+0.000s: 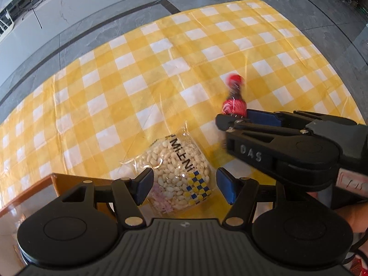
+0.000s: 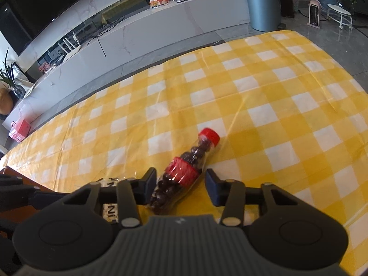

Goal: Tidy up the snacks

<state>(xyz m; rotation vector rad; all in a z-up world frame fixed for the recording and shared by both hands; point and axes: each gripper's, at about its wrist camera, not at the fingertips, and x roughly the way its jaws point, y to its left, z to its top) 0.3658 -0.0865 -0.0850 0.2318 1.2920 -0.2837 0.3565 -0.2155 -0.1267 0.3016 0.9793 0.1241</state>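
A clear bag of pale nuts (image 1: 177,172) lies on the yellow checked cloth (image 1: 138,80). My left gripper (image 1: 185,188) stands open around it, one blue pad at each side, the right pad apart from the bag. A small bottle of dark chocolate balls (image 2: 184,170), with a red cap and red label, lies on its side on the cloth. My right gripper (image 2: 181,184) straddles its lower half, open, with a gap at the right pad. In the left wrist view the right gripper (image 1: 232,119) reaches in from the right at the bottle (image 1: 234,105).
An orange-brown box rim (image 1: 57,179) sits at the near left, beside the bag. The cloth's far edge drops to grey floor tiles (image 1: 92,23). A grey bin (image 2: 262,4) and a low white cabinet (image 2: 161,23) stand beyond the table. A hand (image 1: 354,216) holds the right gripper.
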